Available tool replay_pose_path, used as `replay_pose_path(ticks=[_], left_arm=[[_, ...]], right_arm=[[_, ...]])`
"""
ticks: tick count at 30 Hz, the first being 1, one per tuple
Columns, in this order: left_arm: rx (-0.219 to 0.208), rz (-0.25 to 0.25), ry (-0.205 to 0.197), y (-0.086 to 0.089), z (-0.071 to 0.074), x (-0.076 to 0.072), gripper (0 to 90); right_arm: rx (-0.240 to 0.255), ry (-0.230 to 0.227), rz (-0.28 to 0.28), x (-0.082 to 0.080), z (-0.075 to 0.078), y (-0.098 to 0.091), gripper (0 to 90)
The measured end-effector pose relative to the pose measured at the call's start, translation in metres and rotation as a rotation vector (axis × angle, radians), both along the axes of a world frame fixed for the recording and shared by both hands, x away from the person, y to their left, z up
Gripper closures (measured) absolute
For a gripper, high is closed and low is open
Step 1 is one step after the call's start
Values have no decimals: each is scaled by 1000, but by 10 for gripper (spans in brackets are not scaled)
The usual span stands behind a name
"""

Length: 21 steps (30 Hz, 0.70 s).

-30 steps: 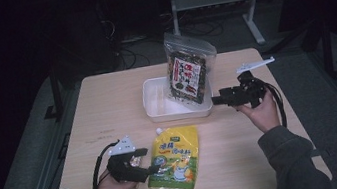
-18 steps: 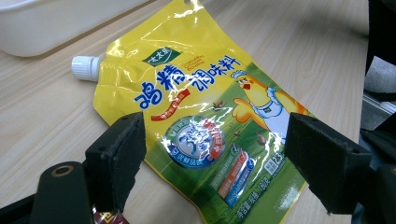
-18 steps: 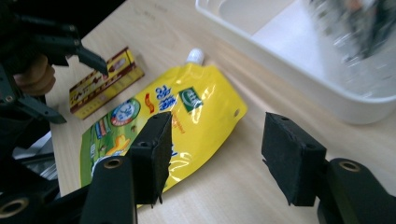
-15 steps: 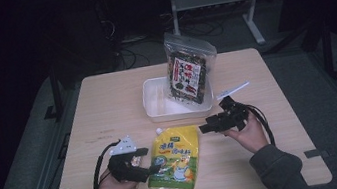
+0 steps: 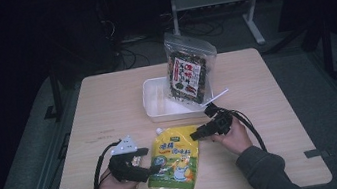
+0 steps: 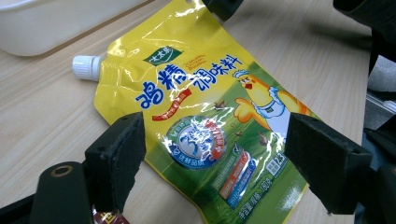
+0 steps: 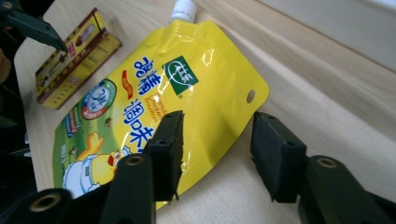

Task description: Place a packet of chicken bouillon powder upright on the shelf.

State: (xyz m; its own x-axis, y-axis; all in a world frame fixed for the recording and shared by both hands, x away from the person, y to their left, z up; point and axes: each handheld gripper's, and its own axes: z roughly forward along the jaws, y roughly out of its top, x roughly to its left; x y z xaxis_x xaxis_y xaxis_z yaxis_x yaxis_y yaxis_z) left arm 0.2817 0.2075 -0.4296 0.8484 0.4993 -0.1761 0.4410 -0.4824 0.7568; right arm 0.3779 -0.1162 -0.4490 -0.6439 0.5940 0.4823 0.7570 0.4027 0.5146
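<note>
A yellow spouted seasoning pouch (image 5: 175, 159) lies flat on the wooden table (image 5: 108, 108), its white cap (image 6: 86, 66) toward the tray. My left gripper (image 5: 152, 160) rests at the pouch's left edge. In the left gripper view its gripper (image 6: 217, 163) stands wide open, with the pouch (image 6: 205, 107) lying beyond the pads. My right gripper (image 5: 194, 133) sits low at the pouch's upper right corner. Its jaws (image 7: 217, 149) have just been closing and stand half open. One pad hovers over the pouch (image 7: 154, 102), the other over bare table, and neither presses on it.
A white tray (image 5: 158, 108) stands behind the pouch, and a dark snack bag (image 5: 187, 74) is propped upright in its right part. A small brown-and-yellow box (image 7: 74, 60) lies on the table by my left gripper. Cables trail from both grippers.
The right gripper has come from the tray's right side, down and leftward to the pouch's upper right corner, with its jaws narrower. The left gripper and the pouch have stayed put.
</note>
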Motion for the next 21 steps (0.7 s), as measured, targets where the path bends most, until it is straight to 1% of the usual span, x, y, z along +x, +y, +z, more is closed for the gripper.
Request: replay_pose_path(ticks=[3, 4, 7, 9, 10, 11, 12, 15, 18, 19, 20, 21], left_arm=[[-1, 2, 2, 0, 0, 0, 201], [0, 1, 3, 0, -1, 1, 201], [2, 0, 3, 0, -1, 1, 202], [4, 1, 4, 0, -1, 1, 201], [2, 2, 5, -1, -1, 1, 202], [2, 2, 5, -1, -1, 1, 202], [0, 5, 9, -1, -2, 2, 201], [3, 2, 12, 0, -2, 2, 202], [3, 3, 17, -1, -3, 3, 202], [2, 3, 18, -1, -3, 3, 201], [1, 7, 21, -2, -4, 3, 201], [1, 7, 21, -2, -4, 3, 198]], right_arm=[[-5, 10, -1, 1, -3, 2, 568], [-2, 17, 1, 2, -5, 3, 620], [-5, 35, 5, 3, -7, 4, 719], [-10, 33, 6, 4, -8, 4, 798], [6, 44, 8, 4, -8, 3, 842], [6, 44, 8, 4, -8, 3, 842], [35, 60, 17, 5, -7, 2, 889], [29, 58, 32, 3, -4, 1, 894], [37, 56, 36, 0, -1, -1, 895], [45, 51, 37, -1, 2, -2, 895], [66, 41, 36, -4, 6, -5, 896], [66, 41, 36, -4, 6, -5, 896]])
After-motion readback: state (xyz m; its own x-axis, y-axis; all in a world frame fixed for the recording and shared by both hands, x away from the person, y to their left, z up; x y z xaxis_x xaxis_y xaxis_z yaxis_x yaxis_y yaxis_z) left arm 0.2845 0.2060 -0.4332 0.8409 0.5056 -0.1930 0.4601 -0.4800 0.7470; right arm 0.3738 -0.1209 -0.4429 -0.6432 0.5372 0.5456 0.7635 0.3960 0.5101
